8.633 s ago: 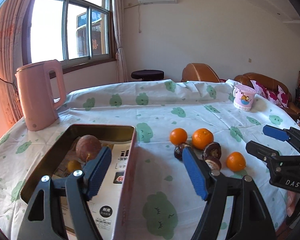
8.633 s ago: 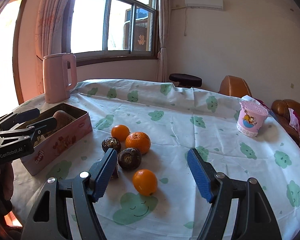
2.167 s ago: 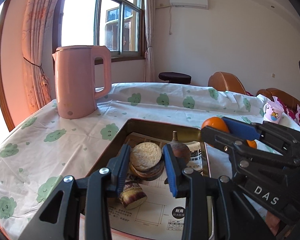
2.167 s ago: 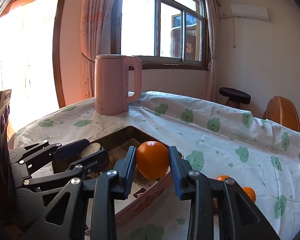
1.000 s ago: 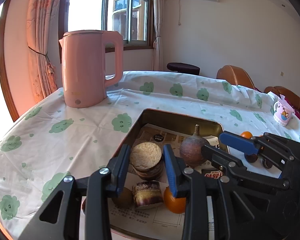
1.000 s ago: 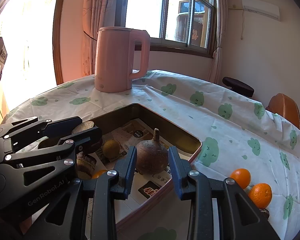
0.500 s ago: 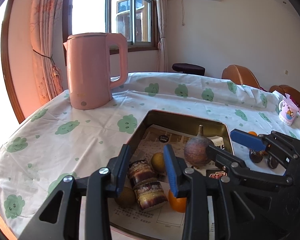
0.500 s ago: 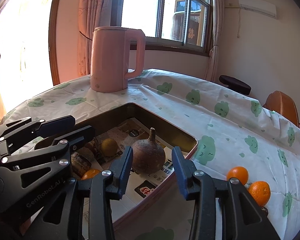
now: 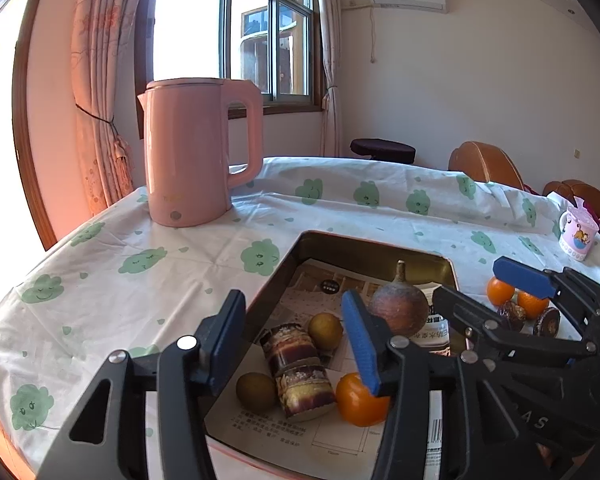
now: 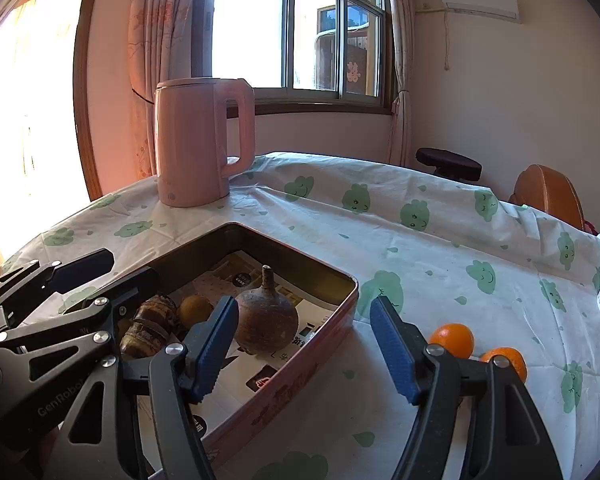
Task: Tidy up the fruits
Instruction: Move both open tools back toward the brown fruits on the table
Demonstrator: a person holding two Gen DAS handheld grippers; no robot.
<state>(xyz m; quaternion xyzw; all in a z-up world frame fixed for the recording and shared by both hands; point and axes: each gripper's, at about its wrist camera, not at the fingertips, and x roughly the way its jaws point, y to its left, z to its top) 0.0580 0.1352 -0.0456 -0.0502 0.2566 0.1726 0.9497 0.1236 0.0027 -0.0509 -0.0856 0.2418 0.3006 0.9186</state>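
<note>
Fruits are seen from the left wrist inside the tin box [image 9: 364, 242] on the desk [image 9: 148, 280]: a brown round fruit with a stem [image 9: 399, 309], a small orange [image 9: 358, 400], two yellowish fruits [image 9: 325, 330] and two cut cane pieces [image 9: 300, 372]. The left gripper [image 9: 296, 342] is held over the box, its jaws spread, just opened, with nothing pinched. Two oranges [image 9: 500, 291] and dark fruits [image 9: 512, 312] lie right of the box; a pink kettle [image 9: 192, 152] stands behind it.

From the right wrist, the right gripper [image 10: 304, 344] is seen over the box's [image 10: 312, 352] right wall, jaws spread, just opened, empty. The stemmed fruit [image 10: 266, 320] rests inside; oranges [image 10: 452, 340] lie right of the box.
</note>
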